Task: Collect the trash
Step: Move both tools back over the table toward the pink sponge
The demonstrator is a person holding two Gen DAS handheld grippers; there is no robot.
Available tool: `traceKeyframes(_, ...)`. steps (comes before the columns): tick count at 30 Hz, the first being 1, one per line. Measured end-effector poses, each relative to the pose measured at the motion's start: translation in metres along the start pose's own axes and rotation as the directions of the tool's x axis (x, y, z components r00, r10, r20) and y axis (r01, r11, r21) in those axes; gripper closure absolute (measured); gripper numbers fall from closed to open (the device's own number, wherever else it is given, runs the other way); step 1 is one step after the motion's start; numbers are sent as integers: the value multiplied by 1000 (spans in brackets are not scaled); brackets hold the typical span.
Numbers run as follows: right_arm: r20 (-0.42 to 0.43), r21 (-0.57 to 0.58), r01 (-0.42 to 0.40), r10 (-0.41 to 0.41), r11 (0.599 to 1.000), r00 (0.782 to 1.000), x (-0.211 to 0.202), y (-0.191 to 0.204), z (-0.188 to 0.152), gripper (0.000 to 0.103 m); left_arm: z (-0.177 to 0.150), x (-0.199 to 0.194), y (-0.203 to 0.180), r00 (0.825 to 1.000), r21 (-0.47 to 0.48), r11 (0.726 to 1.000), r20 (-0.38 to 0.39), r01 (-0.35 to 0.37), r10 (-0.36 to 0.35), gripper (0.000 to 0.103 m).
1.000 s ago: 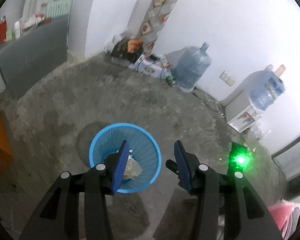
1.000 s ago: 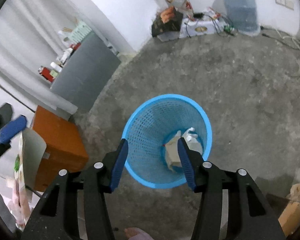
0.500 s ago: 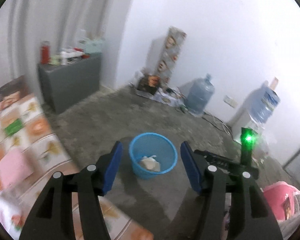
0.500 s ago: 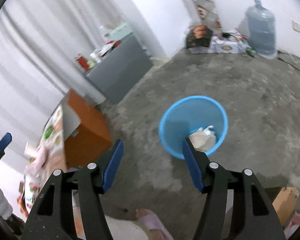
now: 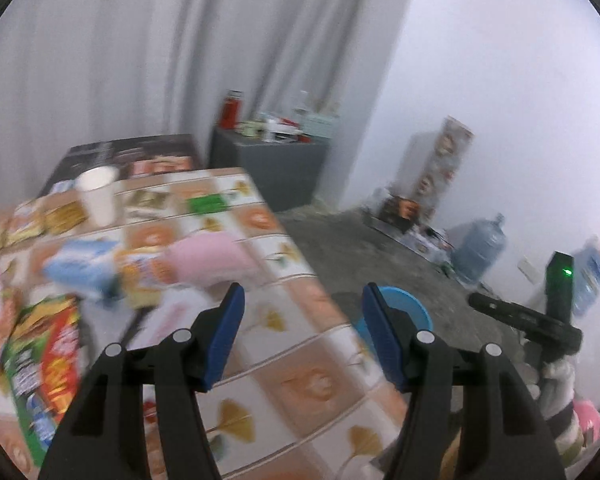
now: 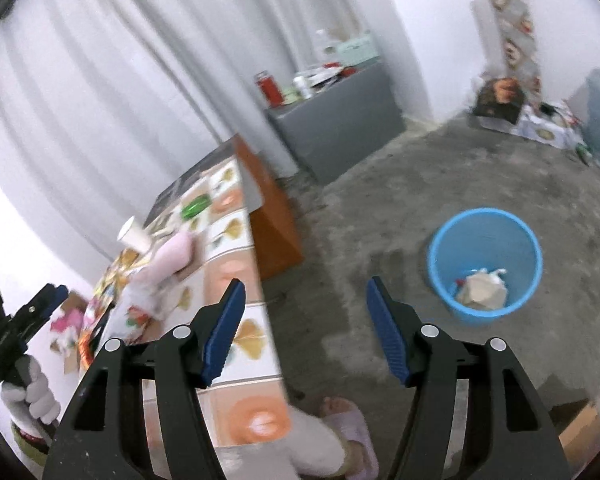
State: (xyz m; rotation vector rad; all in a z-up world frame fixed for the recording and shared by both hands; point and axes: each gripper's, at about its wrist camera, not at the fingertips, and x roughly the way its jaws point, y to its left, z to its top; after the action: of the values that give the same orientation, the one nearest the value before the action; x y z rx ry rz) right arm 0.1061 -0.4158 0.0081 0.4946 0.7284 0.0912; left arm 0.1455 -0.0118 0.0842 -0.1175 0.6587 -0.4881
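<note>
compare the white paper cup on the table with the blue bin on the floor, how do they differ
The white paper cup is plain, solid-walled and small; the blue bin is bright blue and far larger. The cup stands on the patterned table among snack packets; the bin sits on the bare concrete floor. The bin holds crumpled paper trash; what the cup holds cannot be seen. Both stand upright, open at the top and tapering downward.

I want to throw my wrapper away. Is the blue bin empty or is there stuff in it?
Not empty. The blue bin stands upright on the floor with crumpled paper trash at its bottom, and plenty of room above.
</note>
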Motion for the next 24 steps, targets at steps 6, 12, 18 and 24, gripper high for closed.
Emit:
traceKeyframes(6, -50, -54, -76, 73, 996, 996, 11, 38, -1, 43, -11, -16, 44, 998, -97, 994, 20, -57, 60, 44)
traceKeyframes(12, -103, -73, -146, 138, 987, 985, 28, 71, 1, 43, -8, -10, 72, 996, -170, 982, 15, -81, 84, 44)
traceKeyframes(18, -158, -58, -227, 215, 972, 964, 53, 90, 11, 43, -1, 12, 100, 992, -262, 957, -35, -127, 122, 44)
traceKeyframes(24, -224, -12, -305, 294, 952, 929, 87, 106, 30, 43, 1, 41, 118, 983, -297, 938, -106, -177, 152, 53)
